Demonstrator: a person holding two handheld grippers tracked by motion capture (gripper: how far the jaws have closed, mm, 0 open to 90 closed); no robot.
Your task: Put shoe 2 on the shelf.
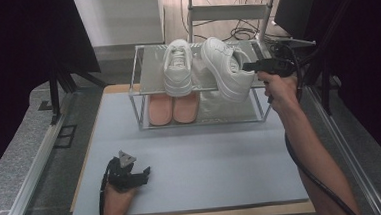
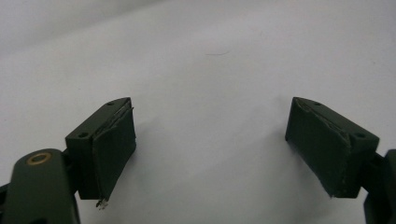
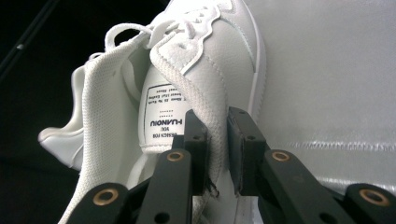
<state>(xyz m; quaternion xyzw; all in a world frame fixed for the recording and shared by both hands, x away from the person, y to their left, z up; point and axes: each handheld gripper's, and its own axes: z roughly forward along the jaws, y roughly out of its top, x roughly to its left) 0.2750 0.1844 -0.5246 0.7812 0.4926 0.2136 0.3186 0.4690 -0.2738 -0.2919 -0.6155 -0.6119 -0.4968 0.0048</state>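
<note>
"What could go wrong here?"

"My right gripper [image 3: 217, 154] pinches only the padded collar of the white sneaker [image 1: 226, 67], tilted above the rack's [image 1: 149, 77] top shelf beside its mate [image 1: 177, 68]. The collar could slip out, dropping it."

"And your arms?"

"Right arm stretched forward, raised. My left gripper [image 1: 130, 172] rests low over the grey mat [image 1: 207, 161], jaws wide apart, holding nothing."
</note>
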